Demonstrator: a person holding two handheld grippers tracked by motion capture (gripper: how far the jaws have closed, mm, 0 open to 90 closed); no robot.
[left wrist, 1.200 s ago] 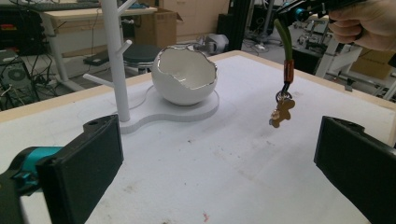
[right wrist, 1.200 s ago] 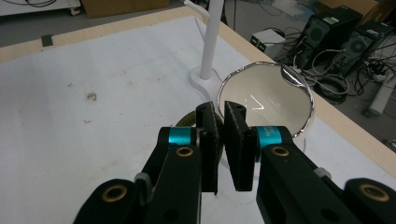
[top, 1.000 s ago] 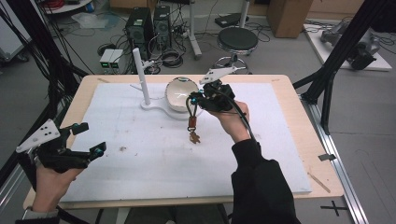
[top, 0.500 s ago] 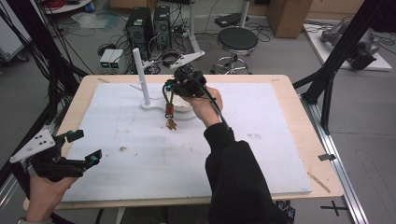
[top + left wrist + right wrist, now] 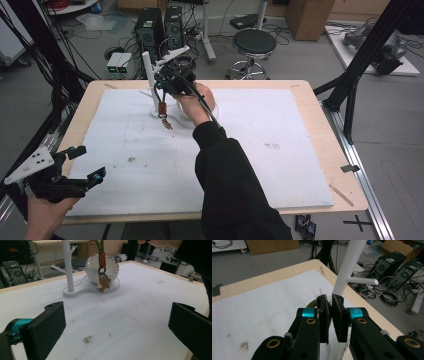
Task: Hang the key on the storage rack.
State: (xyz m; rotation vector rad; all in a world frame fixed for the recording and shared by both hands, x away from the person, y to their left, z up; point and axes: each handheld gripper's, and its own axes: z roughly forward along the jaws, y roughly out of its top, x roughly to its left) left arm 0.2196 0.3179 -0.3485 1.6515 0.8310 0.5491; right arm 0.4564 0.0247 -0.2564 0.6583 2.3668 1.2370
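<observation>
Hanging from the right gripper (image 5: 162,95) is a keychain with a red strap, a metal ring and a small brown gingerbread-man charm (image 5: 102,281); it dangles in the air at the far side of the table, just in front of the round white egg-shaped bowl (image 5: 91,270) and near the tall white stand with side pegs (image 5: 146,67); in the right gripper view the two black jaws are pressed almost together with only a thin gap, so they seem to pinch the top of the strap, though the strap itself is hidden there; the left gripper (image 5: 82,165) is held low near the person's edge of the table, well apart from all this, with its jaws wide apart and nothing in them; the keychain looks light and floppy, and it will likely swing when moved; the strap is the best place to hold it, because the ring and charm look small and slippery; the bowl looks like it could break, so a bump would be bad; the table has a wooden rim and a white foam-like sheet (image 5: 270,165) with a few dirty spots; around it the room has a grey floor, black computer boxes (image 5: 161,27), lots of cables and a round black stool (image 5: 255,44).
</observation>
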